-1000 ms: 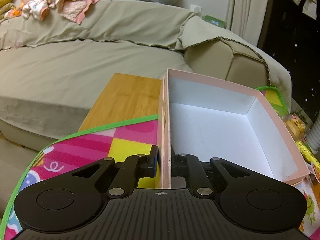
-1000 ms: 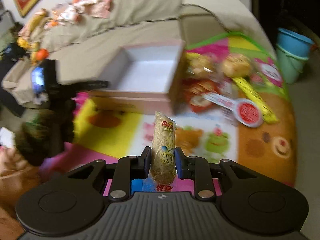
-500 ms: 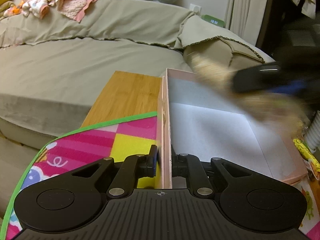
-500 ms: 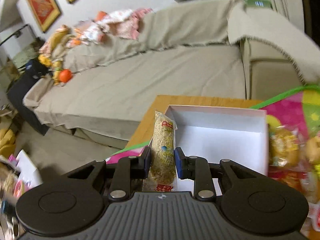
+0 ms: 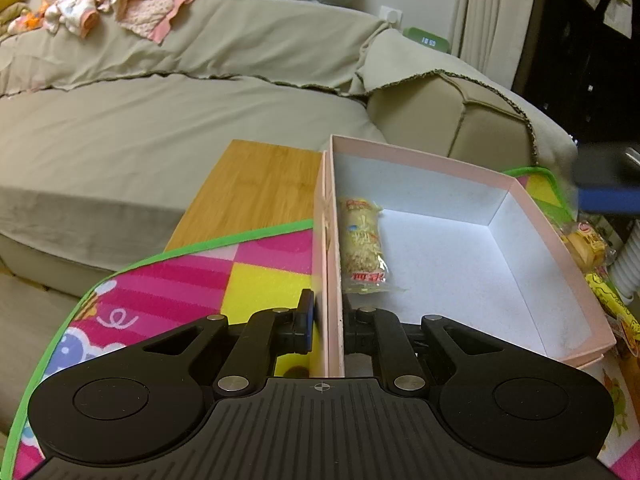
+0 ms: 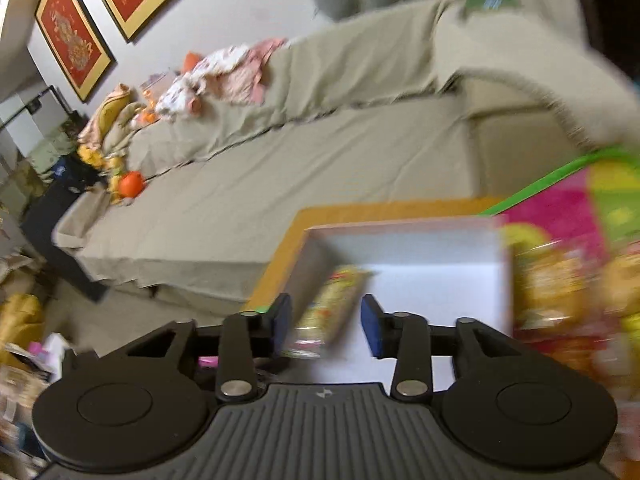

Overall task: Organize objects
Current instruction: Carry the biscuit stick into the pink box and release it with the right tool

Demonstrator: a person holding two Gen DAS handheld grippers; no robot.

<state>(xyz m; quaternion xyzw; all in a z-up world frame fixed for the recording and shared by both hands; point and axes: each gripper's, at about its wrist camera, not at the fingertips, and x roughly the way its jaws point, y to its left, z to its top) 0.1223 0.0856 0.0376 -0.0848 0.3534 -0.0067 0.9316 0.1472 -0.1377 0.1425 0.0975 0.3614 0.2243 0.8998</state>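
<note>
— Snack packet [image 5: 362, 246] is lying inside the pink box [image 5: 556, 248], against its left wall. Is anything gripping it?

— No. The right gripper [image 6: 326, 326] is spreading its jaws, pads clear of the packet, which is showing blurred between them.

— And the left gripper [image 5: 330, 326]?

— It is clamping the box's left wall, holding it on the play mat [image 5: 192, 280].

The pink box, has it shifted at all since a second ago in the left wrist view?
No. The pink box sits at the same spot against the wooden board and the mat's green edge, with the left gripper clamped on its wall.
</note>
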